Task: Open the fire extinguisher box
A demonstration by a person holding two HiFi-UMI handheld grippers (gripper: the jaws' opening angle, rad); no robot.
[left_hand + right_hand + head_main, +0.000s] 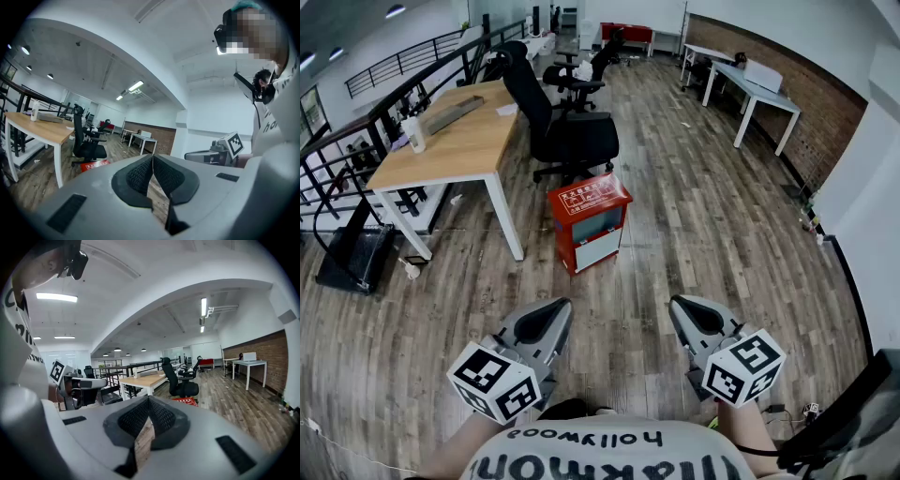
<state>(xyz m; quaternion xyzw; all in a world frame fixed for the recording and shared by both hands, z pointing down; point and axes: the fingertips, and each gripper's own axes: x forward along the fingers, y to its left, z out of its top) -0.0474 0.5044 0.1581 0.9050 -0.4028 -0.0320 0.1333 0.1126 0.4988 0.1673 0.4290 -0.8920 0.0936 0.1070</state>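
Nearest us, the left gripper and the right gripper are held side by side, well apart, over the plank floor. We find both sets of jaws closed, pads meeting, with nothing between them; the left gripper view and the right gripper view confirm this. We record the fire extinguisher box, red with a pale front window, standing on the floor ahead of both grippers and apart from them. It is near the corner leg of the wooden desk and in front of a black office chair.
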